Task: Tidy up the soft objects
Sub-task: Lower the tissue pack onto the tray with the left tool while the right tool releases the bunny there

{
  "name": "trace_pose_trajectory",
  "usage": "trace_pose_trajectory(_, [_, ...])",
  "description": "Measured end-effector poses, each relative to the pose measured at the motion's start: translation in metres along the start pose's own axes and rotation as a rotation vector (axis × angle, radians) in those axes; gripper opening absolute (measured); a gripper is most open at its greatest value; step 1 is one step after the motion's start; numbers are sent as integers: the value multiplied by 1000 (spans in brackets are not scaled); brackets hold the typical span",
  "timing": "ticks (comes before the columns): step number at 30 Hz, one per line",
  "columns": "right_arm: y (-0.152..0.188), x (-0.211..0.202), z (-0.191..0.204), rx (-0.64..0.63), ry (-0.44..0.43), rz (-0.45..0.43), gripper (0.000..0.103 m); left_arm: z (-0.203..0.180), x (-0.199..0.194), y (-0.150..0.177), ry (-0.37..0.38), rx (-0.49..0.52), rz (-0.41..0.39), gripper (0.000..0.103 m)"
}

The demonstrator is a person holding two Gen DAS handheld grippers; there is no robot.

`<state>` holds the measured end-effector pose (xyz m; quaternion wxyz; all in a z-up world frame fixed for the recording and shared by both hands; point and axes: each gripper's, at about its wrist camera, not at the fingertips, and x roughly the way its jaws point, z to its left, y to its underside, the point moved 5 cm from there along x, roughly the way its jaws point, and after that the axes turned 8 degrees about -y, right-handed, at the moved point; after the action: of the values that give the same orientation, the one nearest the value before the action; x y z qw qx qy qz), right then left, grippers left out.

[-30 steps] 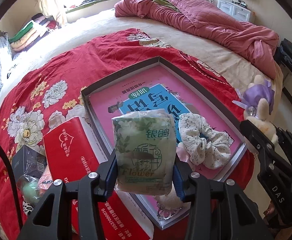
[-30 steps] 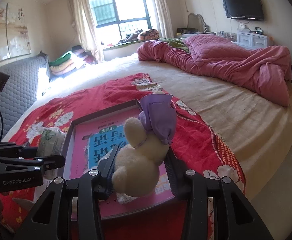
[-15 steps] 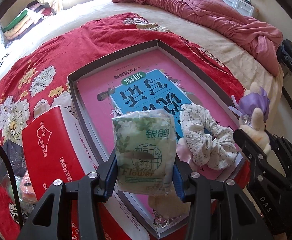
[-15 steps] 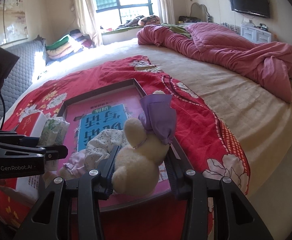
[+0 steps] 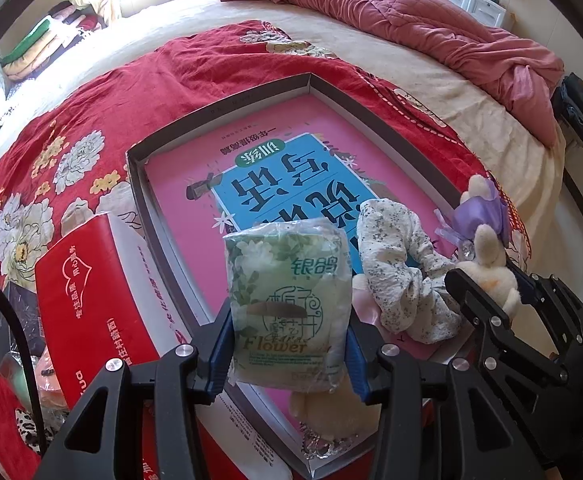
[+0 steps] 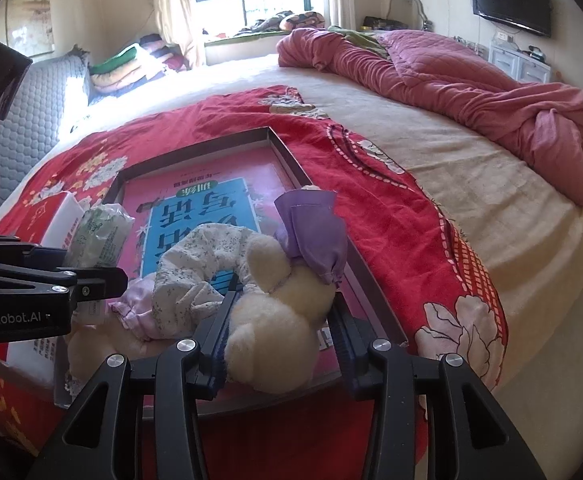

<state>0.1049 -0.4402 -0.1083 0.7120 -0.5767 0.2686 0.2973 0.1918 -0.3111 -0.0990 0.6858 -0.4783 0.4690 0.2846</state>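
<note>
Green floral tissue pack (image 5: 287, 300); cream plush rabbit (image 6: 279, 320), purple bow (image 6: 315, 232); red floral bedspread (image 5: 111, 92); pink tray (image 5: 171, 236).

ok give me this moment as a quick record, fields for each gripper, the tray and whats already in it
left gripper: shut on tissue pack, above the tray's near end
right gripper: shut on plush toy, above the tray's near end
tray: shallow, grey-rimmed, on red floral blanket
in tray: pink book, floral scrunchie
beside tray: red box
</note>
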Motion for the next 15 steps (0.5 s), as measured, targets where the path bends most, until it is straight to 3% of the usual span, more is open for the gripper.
trace_pose_trajectory(6, [-1, 0, 1, 2, -1, -5, 47, -2, 1, -1, 5, 1, 9, 48])
trace_pose_trajectory(8, [-1, -1, 1, 8, -3, -10, 53, -2, 2, -1, 7, -2, 14, 49])
trace_pose_trajectory(15, [-4, -6, 0, 19, -9, -34, 58, -3, 1, -2, 24, -10, 21, 52])
